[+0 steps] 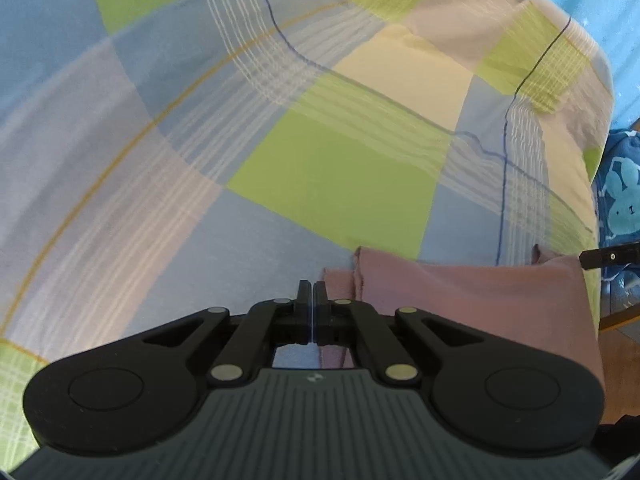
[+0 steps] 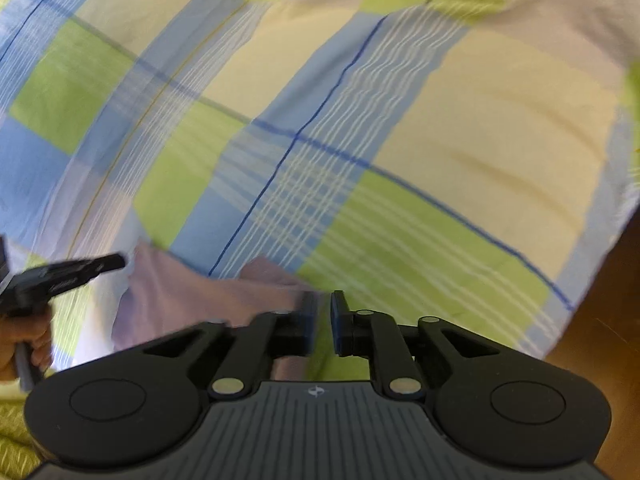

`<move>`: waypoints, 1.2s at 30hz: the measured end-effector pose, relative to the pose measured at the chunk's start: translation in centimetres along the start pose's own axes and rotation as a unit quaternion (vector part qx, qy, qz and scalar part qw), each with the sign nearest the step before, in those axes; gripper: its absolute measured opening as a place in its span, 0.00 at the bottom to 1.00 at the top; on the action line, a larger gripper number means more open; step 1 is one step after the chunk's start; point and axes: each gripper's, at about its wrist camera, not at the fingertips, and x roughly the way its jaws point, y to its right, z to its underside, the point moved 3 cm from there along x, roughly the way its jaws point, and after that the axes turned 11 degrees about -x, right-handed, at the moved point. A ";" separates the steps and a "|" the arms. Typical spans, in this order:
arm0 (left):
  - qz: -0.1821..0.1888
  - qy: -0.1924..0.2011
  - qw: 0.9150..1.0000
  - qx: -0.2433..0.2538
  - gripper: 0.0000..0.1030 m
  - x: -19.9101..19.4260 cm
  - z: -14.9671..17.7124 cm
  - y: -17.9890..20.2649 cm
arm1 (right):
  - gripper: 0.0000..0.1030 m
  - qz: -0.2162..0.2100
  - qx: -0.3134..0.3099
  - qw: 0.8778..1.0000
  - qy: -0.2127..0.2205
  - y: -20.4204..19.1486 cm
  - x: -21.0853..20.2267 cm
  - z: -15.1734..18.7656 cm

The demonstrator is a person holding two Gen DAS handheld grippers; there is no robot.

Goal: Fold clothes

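1. In the left wrist view the left hand-held gripper (image 1: 311,292) fills the lower part of the frame, its two fingers pressed together with only a hairline seam between them; it is clenched, with no cloth visible between the tips.
2. Just right of those fingertips lies the pink garment (image 1: 472,300), spread across the lower right of the frame, with a folded edge and seam standing close beside the gripper's right finger.
3. The garment rests on a checked bedsheet (image 1: 320,184) of green, blue, cream and lilac squares, which covers most of the frame.
4. At the right edge of the left wrist view, a dark blue cloth printed with pale rabbits (image 1: 622,196) shows beyond the sheet, and a black finger of the other gripper pokes in just above the garment's right end.
5. In the right wrist view the right hand-held gripper (image 2: 324,312) sits at lower centre with a narrow gap between its fingers; it is released, and nothing sits in the gap.
6. The pink garment (image 2: 192,296) lies at lower left of this frame, reaching up to the gripper's left finger, which is blurred.
7. At the left edge, a person's hand (image 2: 24,344) grips the handle of the left gripper, whose black fingers point toward the garment's upper left corner.
8. A brown wooden floor (image 2: 600,320) shows in the lower right corner, past the sheet's edge.
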 end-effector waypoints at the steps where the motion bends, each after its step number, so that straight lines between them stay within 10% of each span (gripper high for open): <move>1: 0.009 0.004 1.000 0.005 0.00 -0.6 0.1 0.5 | 0.14 0.003 -0.001 1.000 0.008 -0.2 -0.4 -0.1; 10: 0.087 -0.052 0.993 0.067 0.05 2.1 2.3 6.8 | 0.16 -0.071 -0.159 0.984 -0.034 -6.3 3.3 -1.6; 15: 0.051 -0.036 0.996 0.057 0.02 2.0 2.8 4.5 | 0.17 0.003 -0.149 0.989 -0.019 -4.6 3.5 -2.6; 26: -0.016 -0.006 0.996 -0.089 0.19 -6.9 6.7 -3.5 | 0.36 -0.020 -0.056 0.997 -0.046 -2.0 -3.4 2.1; 36: -0.042 -0.024 0.971 -0.234 0.36 -6.7 12.4 -2.5 | 0.48 -0.120 -0.053 0.989 -0.060 -0.7 -0.6 4.0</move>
